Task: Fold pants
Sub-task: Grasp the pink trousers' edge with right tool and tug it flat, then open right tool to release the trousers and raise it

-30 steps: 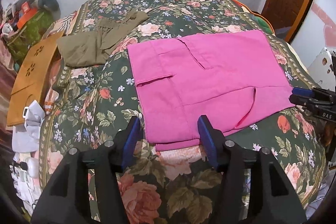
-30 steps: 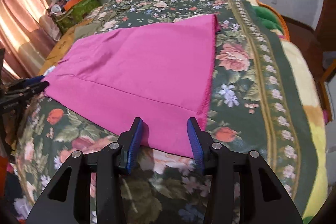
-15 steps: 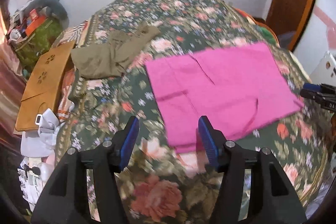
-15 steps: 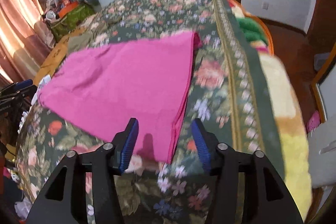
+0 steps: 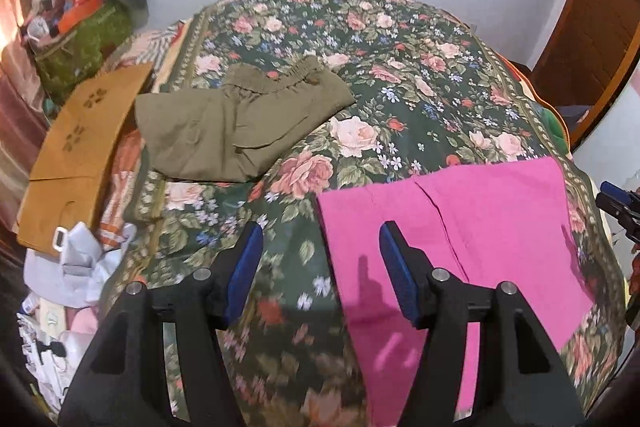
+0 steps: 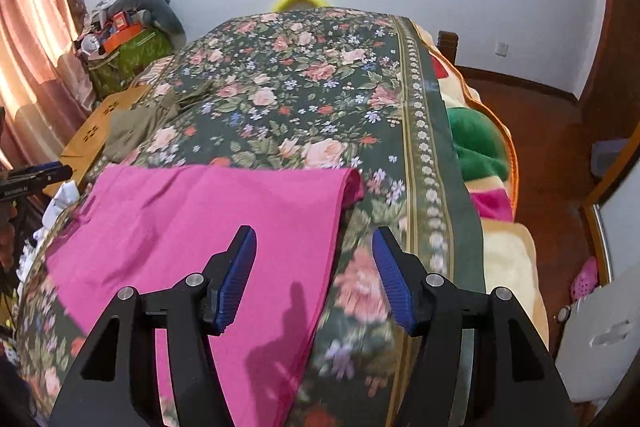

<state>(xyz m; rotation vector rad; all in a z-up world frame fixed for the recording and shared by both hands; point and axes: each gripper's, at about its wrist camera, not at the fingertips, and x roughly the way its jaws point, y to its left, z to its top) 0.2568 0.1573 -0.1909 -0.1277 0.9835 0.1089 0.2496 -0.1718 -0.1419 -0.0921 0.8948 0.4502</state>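
Folded pink pants lie flat on the near part of the floral bed; they also show in the right wrist view. My left gripper is open and empty, raised above the bed over the pants' left edge. My right gripper is open and empty, raised over the pants' right edge. Olive green pants lie folded at the far left of the bed, also seen in the right wrist view.
The floral bedspread covers the bed. A brown paper bag and white clutter lie at the left edge. A green bag stands by the curtain. A green and cream blanket hangs at the right.
Both grippers have lifted and pulled back from the pink pants' near edge. The left view swung left, the right view swung right. The pink pants stay flat.
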